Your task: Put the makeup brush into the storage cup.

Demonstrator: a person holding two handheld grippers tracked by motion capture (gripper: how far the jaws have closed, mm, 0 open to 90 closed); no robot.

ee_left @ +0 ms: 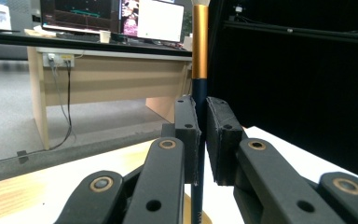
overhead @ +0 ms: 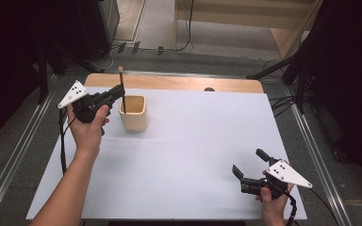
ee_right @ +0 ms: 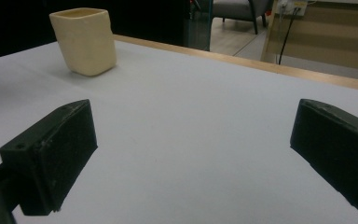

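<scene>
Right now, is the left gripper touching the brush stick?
Touching. In the left gripper view, the left gripper has both jaws pressed against the brush handle, with no gap showing on either side.

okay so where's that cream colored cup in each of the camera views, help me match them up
High view: the cream cup stands upper left of centre on the white table cover, beside the left gripper.
Left gripper view: I can't make it out.
Right gripper view: the cup stands upper left, beyond the open jaws.
Shared landmark: the table's wooden far edge.
</scene>
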